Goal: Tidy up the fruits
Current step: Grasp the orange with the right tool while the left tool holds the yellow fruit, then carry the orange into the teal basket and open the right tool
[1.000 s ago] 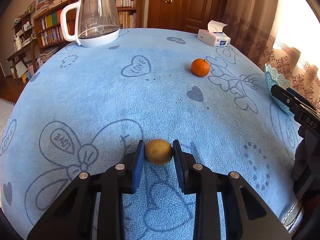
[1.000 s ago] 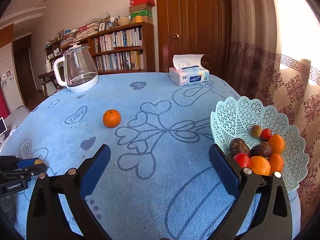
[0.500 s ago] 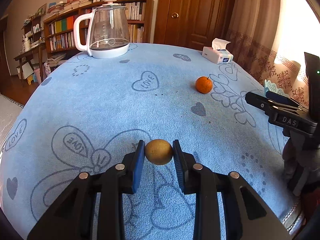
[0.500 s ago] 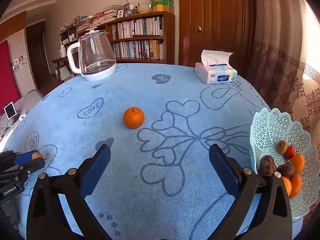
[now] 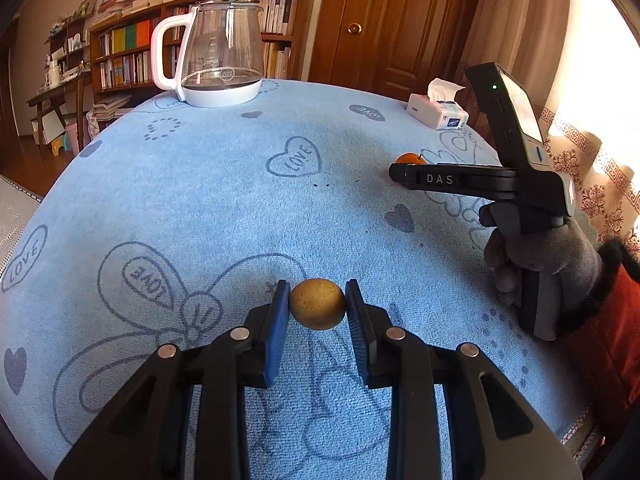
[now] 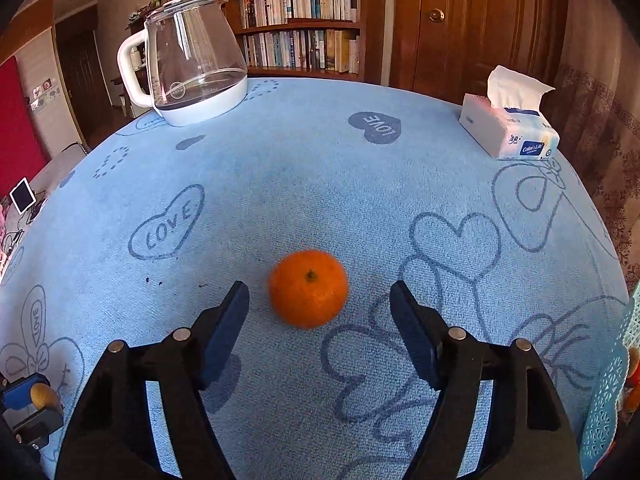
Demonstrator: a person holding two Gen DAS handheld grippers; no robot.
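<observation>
My left gripper (image 5: 318, 304) is shut on a small brown-yellow round fruit (image 5: 317, 309), held just above the blue tablecloth. In the right wrist view an orange (image 6: 307, 294) with a stem sits on the cloth between my right gripper's (image 6: 320, 304) blue pads; the jaws are closing, with gaps still showing on both sides of the orange. From the left wrist view the right gripper (image 5: 400, 171) reaches in from the right and hides most of the orange (image 5: 409, 157). The held fruit (image 6: 44, 396) also shows at the lower left of the right wrist view.
A glass kettle (image 5: 218, 50) stands at the back left, a tissue box (image 6: 508, 130) at the back right. The mint lattice fruit basket (image 6: 612, 380) is at the right edge. A gloved hand (image 5: 540, 256) holds the right gripper. Bookshelves and a door lie beyond the table.
The right gripper has swung left from the basket to the orange and its jaws have narrowed around it. The left gripper keeps hold of the small fruit, nearly still.
</observation>
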